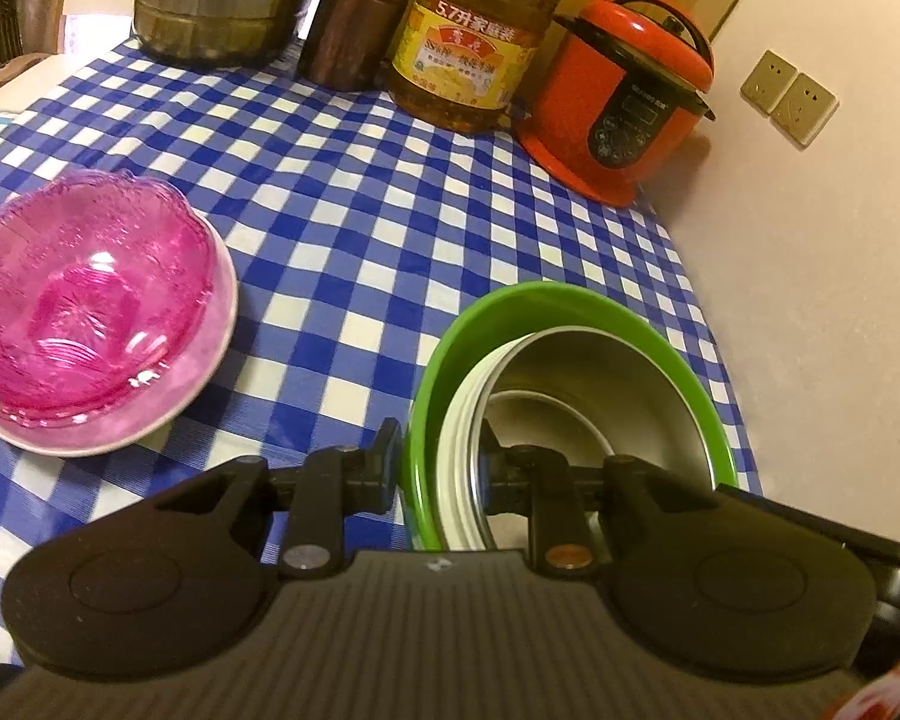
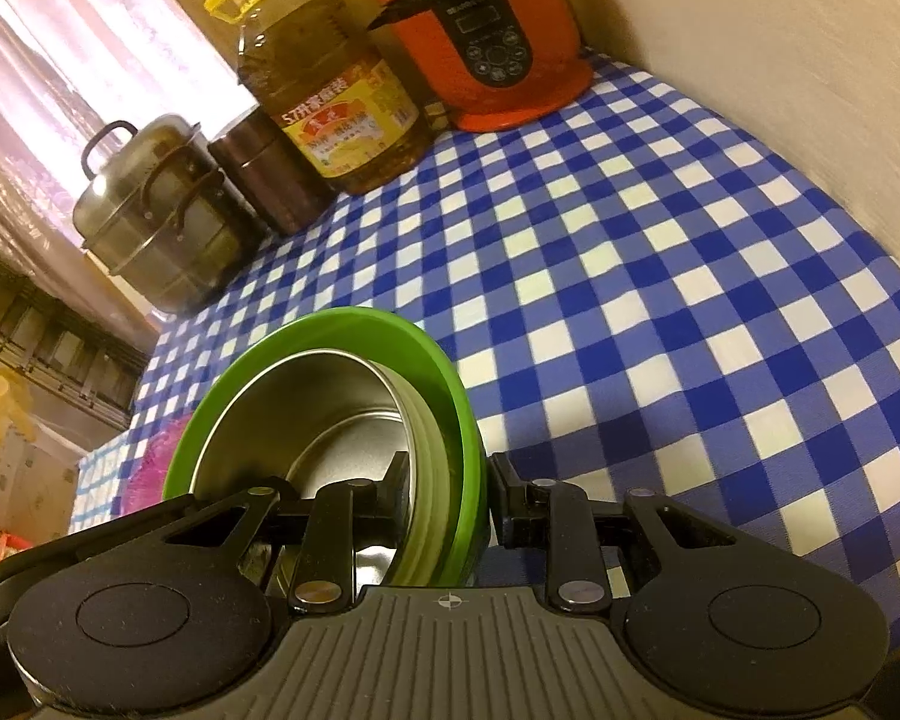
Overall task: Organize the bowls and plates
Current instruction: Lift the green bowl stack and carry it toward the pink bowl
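A green bowl holds a white bowl and a steel bowl nested inside it. My left gripper is shut on the left rim of this stack, one finger outside the green wall and one inside. In the right wrist view my right gripper is shut on the opposite rim of the same green bowl, around the steel bowl. A clear pink bowl rests on a pale plate to the left on the blue checked tablecloth.
Along the back of the table stand a steel steamer pot, a brown canister, a large oil bottle and a red rice cooker. A wall with sockets runs along the right edge.
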`<state>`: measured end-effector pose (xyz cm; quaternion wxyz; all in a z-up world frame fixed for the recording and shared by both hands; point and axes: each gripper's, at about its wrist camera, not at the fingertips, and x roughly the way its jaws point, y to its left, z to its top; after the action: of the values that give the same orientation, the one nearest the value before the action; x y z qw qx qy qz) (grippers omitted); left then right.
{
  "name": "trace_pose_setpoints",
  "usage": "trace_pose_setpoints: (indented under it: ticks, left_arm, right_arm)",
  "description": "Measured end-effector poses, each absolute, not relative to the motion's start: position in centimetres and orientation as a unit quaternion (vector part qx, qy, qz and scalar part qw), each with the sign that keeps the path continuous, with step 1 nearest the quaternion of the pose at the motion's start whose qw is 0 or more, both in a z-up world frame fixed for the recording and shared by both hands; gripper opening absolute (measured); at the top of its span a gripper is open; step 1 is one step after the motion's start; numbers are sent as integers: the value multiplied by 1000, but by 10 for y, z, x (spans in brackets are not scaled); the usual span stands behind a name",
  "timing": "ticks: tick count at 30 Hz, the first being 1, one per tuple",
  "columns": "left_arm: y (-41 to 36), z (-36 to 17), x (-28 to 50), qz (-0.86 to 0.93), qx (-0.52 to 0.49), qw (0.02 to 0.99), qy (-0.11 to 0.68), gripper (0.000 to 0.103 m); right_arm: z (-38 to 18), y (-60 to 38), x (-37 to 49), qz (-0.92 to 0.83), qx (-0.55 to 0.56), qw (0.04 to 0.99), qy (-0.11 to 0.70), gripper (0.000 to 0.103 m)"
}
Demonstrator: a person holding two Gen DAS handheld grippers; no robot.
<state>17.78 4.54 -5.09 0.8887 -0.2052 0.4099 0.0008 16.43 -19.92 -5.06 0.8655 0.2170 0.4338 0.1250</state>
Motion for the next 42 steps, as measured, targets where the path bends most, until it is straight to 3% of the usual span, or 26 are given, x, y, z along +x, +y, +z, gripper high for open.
trace_pose_setpoints:
  ticks: [22, 42]
  left_arm:
    - [124, -7, 151, 55, -220, 891, 392, 21]
    - [216, -5, 151, 110, -234, 883, 391, 22]
  right_arm:
    - [-16, -119, 166, 186, 198, 857, 438, 27]
    - [-18, -20, 205, 247, 179, 828, 472, 27]
